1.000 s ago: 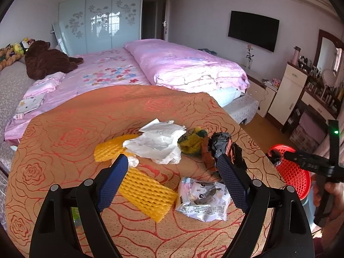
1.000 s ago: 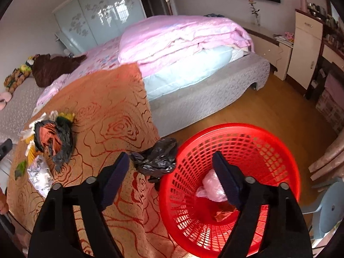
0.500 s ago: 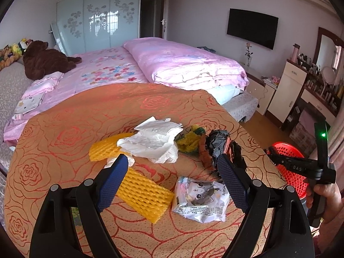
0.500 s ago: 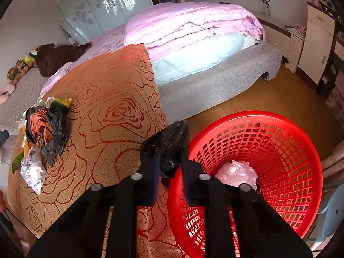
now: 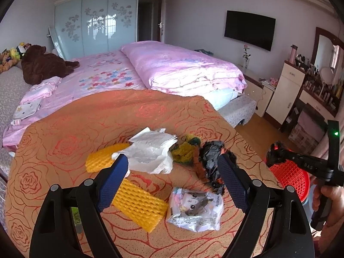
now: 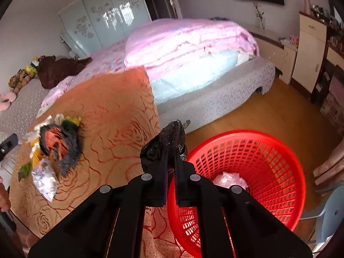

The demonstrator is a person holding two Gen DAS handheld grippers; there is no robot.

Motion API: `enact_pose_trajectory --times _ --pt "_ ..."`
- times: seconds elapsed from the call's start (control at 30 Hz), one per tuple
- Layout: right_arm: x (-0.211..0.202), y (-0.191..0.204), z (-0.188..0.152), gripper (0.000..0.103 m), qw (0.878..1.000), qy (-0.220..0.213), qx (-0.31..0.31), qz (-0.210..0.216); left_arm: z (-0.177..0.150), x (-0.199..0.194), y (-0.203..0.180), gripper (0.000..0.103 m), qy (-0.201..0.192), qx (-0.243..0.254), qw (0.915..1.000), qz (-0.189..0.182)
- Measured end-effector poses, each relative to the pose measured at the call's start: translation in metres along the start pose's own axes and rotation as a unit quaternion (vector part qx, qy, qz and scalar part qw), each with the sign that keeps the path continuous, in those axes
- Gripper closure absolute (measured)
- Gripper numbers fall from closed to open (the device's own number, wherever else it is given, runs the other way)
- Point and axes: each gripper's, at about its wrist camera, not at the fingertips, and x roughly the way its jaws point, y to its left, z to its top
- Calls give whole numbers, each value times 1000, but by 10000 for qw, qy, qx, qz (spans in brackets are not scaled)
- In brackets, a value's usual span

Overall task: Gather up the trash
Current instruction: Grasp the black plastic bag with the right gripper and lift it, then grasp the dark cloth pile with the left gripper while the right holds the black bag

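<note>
Between the tips of the right tongs point(image 6: 169, 150) a crumpled black plastic bag point(image 6: 165, 144) is pinched, the jaws having just closed on it, and it hangs clear of the orange cloth-covered desk point(image 6: 111, 111), just left of the rim of the red basket point(image 6: 279, 172) that stands on the floor to the tongs' right. One pale pink bag point(image 6: 230, 178) already lies in the basket. The left tongs point(image 5: 172, 178) are spread wide and grasp nothing, poised over the remaining litter on the desk: white tissue point(image 5: 150, 150) ahead, yellow foam netting point(image 5: 137, 202) beneath the left jaw, a printed snack packet point(image 5: 195, 208) below the right jaw, and a dark, orange-streaked bag point(image 5: 210, 157) by the right tip. The grip on the black bag looks thin, catching only a fold, so the slippery film could slide out before it clears the rim and fall to the floor between desk and basket. Opening too early, while the bag is short of the mouth, would do the same, and a trailing end might snag on the rim
</note>
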Motion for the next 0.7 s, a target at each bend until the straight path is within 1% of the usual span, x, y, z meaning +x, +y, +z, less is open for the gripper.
enact_pose_trajectory --times 0.17,0.27,0.43,0.5,0.53,0.63,0.7 --pt "-19 -2 8 97 9997 -239 15 -34 6 3 -17 21 -6 189 9995 -260" --pt "-25 -3 10 97 9995 -305 39 -53 11 18 -33 21 113 370 9986 -363" --pt "-29 -7 10 97 9994 -315 118 -67 15 52 -51 21 396 671 9965 -293" --pt "-30 -8 9 97 9994 -311 138 -73 14 61 -55 21 506 707 9955 -366" --pt "-30 -9 10 97 9994 -305 155 -72 13 65 -58 22 521 745 9952 -351" --pt "-30 -9 10 97 9994 -300 173 -60 11 70 -62 31 506 919 9944 -162" --pt "-30 -8 10 97 9993 -311 177 -53 12 68 -63 31 404 950 9946 -116"
